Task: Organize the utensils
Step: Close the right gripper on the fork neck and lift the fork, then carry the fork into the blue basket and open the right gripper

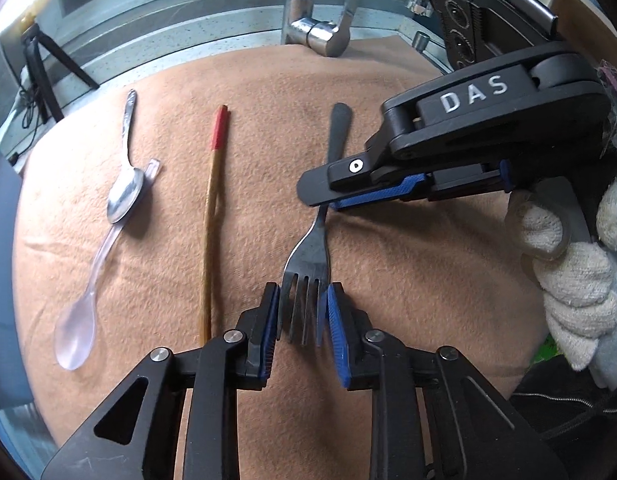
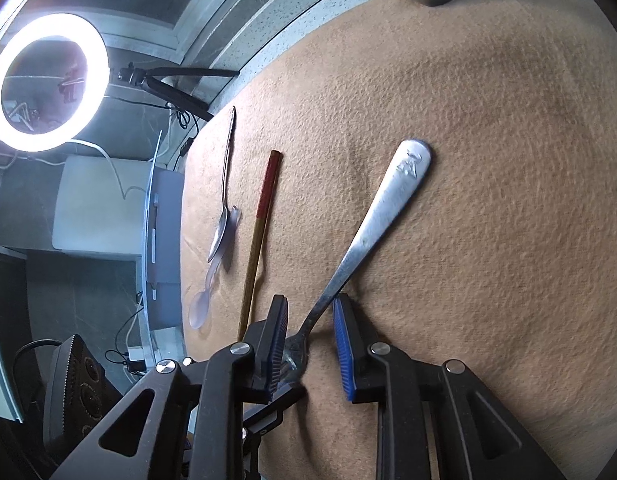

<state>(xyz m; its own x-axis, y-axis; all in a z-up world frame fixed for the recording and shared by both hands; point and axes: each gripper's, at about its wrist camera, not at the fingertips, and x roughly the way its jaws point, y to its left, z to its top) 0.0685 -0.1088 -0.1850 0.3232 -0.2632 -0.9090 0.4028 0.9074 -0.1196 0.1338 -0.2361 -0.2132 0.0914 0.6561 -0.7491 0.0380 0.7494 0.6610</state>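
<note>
Blue-padded left gripper straddles the fork tines, its pads beside them on either flank; whether they press is unclear. Right gripper, marked "DAS" in the left view, stands spread around the fork's neck, untouching. On the tan cloth lie red-tipped chopsticks, a metal spoon overlapping a clear plastic spoon.

Metal fork flat; chopsticks parallel; metal spoon overlapping plastic spoon.
</note>
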